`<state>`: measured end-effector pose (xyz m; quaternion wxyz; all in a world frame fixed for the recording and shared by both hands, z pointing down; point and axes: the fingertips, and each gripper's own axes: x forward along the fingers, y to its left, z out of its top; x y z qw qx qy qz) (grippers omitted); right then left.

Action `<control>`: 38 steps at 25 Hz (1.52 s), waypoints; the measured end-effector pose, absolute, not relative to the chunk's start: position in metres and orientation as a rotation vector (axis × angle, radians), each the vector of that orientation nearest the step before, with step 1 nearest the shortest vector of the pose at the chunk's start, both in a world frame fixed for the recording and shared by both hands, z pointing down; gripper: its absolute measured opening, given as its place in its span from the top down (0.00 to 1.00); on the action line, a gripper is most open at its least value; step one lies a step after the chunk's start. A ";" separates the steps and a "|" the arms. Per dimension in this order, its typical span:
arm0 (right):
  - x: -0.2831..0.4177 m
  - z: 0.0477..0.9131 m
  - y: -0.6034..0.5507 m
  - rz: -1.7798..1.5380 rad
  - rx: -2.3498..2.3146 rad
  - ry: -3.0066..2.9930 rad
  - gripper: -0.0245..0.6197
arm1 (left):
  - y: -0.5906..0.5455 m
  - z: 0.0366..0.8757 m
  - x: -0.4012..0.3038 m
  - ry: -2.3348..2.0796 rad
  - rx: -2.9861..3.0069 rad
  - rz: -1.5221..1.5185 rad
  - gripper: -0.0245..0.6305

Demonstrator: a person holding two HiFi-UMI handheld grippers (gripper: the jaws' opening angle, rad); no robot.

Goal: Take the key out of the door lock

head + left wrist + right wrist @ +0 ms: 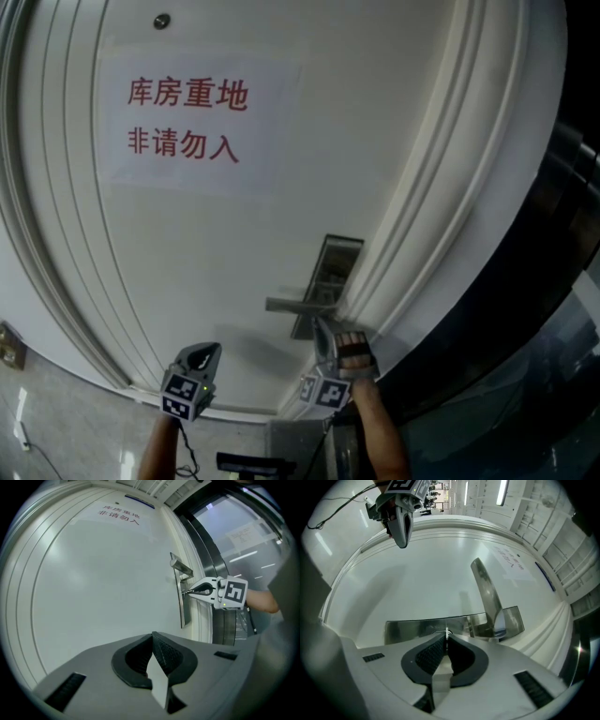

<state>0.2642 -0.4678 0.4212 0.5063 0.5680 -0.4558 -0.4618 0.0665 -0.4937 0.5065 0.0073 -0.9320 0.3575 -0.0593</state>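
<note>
The right gripper (446, 639) has its jaws pressed together on the key (446, 632), a thin metal sliver standing edge-on between the pads. The key lies dead ahead of the tips. Its long axis runs straight on from the jaws into the steel lock plate (412, 629), which sits just beyond them. I can't tell how deep the blade sits in the lock, but the tips are nearly touching the plate, so I'd judge that the key isn't out yet.

That line is what matters. The key points square out of the door (234, 234), and the gripper points square in along the same axis. A straight pull back along the gripper's own line should free it, while any sideways lean could make it bind.

The door handle (486, 592) juts out just to one side of the tips, close but not touching. The person's forearm comes up from below, with the hand (354, 356) wrapped round the gripper body, held level against the door.

The left gripper (152, 637) is well off to the side of the lock. Its jaws are closed with nothing between them, and it faces bare door, so the right gripper is clearly the nearer one.
</note>
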 end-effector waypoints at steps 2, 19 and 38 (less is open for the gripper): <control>0.264 0.421 -0.468 -1.117 1.366 -1.092 0.92 | -0.494 0.507 0.066 1.121 -2.913 -0.188 0.95; 0.260 0.422 -0.469 -1.100 1.352 -1.074 0.93 | -0.490 0.505 0.055 1.148 -2.901 -0.177 0.95; 0.258 0.421 -0.461 -1.057 1.338 -1.062 0.93 | -0.484 0.504 0.041 1.165 -2.893 -0.167 0.95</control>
